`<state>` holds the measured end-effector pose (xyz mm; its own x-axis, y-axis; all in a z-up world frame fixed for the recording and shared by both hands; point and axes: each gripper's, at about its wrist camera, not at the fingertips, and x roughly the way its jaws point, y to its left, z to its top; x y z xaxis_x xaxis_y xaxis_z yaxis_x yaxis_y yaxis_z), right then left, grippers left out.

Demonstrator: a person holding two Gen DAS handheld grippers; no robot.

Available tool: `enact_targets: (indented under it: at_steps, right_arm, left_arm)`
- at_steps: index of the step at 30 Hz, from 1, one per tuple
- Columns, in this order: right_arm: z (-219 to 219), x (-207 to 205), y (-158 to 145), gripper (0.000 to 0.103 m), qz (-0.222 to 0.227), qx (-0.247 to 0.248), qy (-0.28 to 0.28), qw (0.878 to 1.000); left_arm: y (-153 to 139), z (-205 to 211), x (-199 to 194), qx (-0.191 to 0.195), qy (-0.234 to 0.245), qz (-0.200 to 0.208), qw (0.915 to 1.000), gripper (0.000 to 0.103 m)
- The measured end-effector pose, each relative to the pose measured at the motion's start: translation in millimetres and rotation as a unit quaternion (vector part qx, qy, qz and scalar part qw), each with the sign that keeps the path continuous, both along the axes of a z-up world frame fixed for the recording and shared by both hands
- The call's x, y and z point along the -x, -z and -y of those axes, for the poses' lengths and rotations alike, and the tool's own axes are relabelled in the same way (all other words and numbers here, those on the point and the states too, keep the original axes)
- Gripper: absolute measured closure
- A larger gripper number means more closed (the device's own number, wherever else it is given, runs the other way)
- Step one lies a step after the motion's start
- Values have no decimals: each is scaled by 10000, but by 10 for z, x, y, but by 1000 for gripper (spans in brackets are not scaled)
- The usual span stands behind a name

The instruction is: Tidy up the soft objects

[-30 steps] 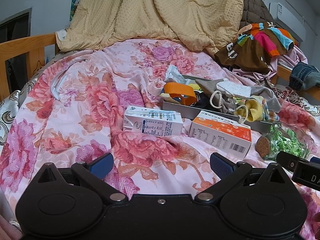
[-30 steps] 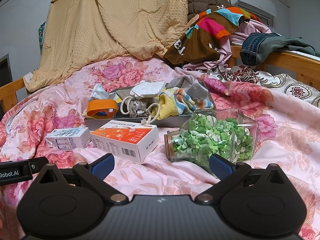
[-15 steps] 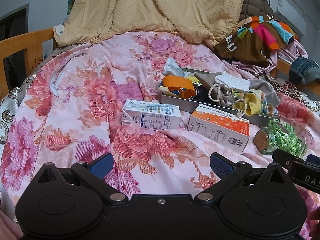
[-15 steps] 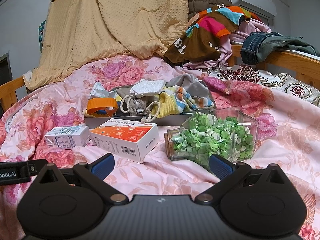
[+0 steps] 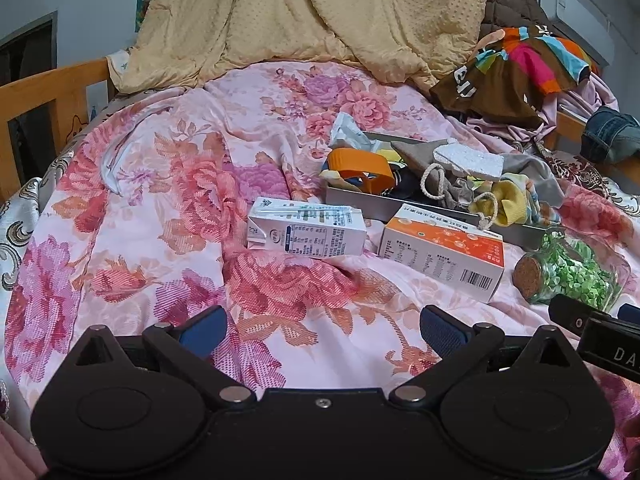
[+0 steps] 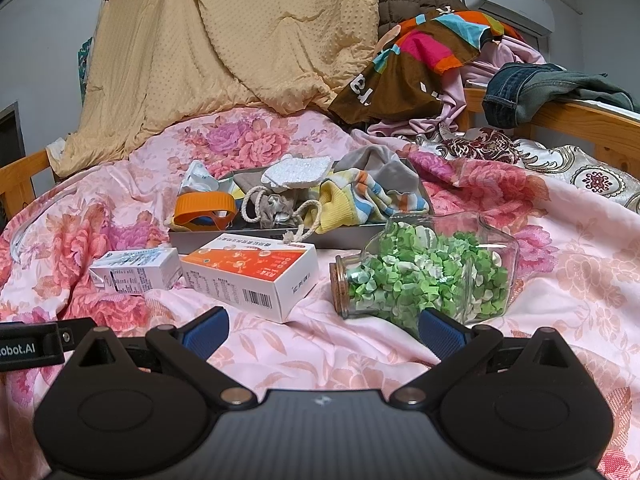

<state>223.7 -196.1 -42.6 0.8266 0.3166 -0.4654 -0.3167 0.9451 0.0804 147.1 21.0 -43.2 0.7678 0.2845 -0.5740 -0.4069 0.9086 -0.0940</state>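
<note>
Above the floral bedspread (image 5: 168, 208), I am holding my left gripper (image 5: 320, 328) and right gripper (image 6: 322, 326) spread apart, gripping nothing. Ahead, socks (image 6: 360, 196) and a drawstring pouch (image 6: 272, 206) are sitting in the grey tray (image 6: 248, 238); I am judging the sorting nearly done.

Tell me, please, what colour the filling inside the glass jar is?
Green, light and dark mixed, in the glass jar; the right wrist view shows it best.
</note>
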Motion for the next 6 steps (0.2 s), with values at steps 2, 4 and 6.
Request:
enact_targets:
  at_steps: [2, 4, 6]
  right_arm:
    - [1, -9, 7, 0, -13, 14, -10, 10000]
    - [2, -13, 8, 0, -22, 26, -18, 10000]
    - [5, -16, 7, 0, -32, 37, -23, 10000]
  left_arm:
    - [4, -8, 0, 7, -6, -18, 10000, 1]
    - [5, -8, -2, 7, -15, -27, 10000, 1]
    - [7, -11, 0, 11, -20, -32, 10000, 1]
